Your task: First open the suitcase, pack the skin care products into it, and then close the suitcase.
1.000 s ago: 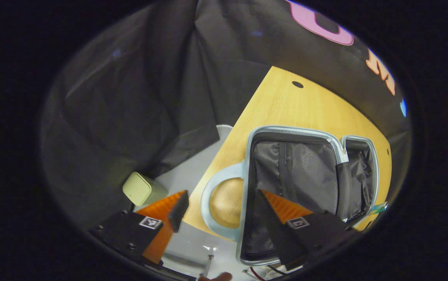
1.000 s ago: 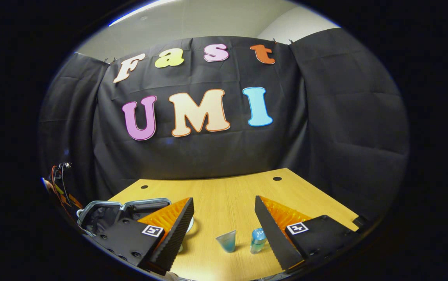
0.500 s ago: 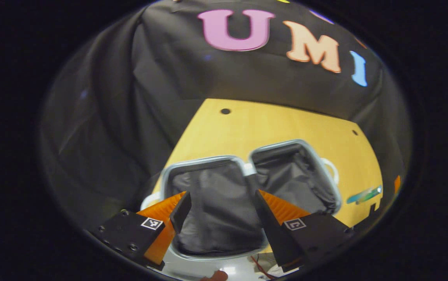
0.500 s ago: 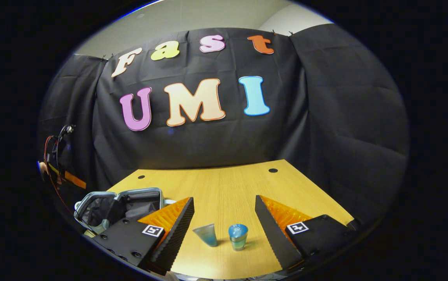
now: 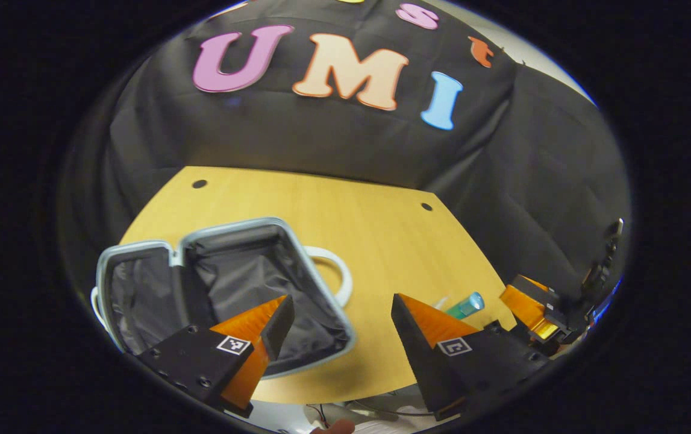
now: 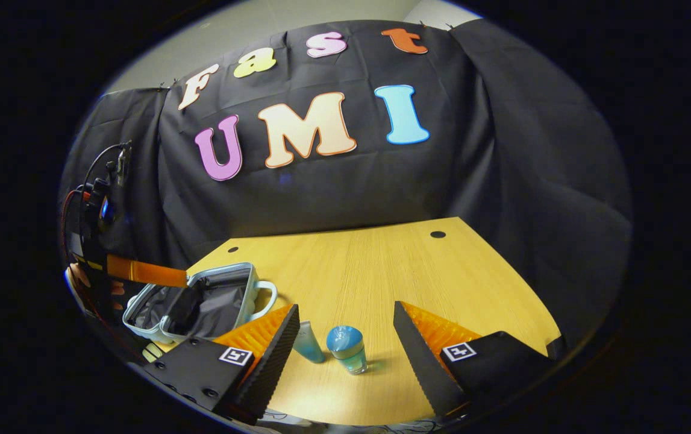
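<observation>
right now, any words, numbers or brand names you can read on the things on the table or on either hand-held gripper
No words or numbers can be read.
Blue-capped bottle: any label too small to read.
Tube: nothing legible.
Suitcase: no text visible.
Right hand-held gripper and left hand-held gripper: square marker patterns, no words.

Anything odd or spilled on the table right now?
Nothing stands out. The suitcase lies open on the wooden table, lining visible, nothing in it that I can see. The blue-capped bottle stands upright beside a blue tube, no spill. Both sit between the right gripper fingers, untouched.
</observation>
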Motion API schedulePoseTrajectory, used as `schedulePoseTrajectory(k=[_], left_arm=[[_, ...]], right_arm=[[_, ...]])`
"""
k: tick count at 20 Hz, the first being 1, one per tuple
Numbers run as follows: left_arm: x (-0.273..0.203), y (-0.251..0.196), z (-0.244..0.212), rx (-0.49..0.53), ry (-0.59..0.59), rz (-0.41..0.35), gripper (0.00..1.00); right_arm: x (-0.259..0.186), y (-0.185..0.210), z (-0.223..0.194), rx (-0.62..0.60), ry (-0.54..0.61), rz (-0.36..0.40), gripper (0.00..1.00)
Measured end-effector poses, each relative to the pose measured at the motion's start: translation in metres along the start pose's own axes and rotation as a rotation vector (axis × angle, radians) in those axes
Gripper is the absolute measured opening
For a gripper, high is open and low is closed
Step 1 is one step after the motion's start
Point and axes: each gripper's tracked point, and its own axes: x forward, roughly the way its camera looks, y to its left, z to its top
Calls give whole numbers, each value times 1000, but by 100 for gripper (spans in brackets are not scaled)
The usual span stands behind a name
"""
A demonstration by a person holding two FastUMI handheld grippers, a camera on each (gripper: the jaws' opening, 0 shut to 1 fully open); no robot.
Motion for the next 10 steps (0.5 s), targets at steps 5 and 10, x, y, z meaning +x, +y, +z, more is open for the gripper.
schedulePoseTrajectory(k=[5, 10], left_arm=[[41, -63, -49, 56, 24, -94, 96], [77, -82, -81, 55, 20, -112, 96]], right_arm=[[19, 2, -33, 6, 46, 79, 98], [31, 3, -63, -34, 57, 146, 98]])
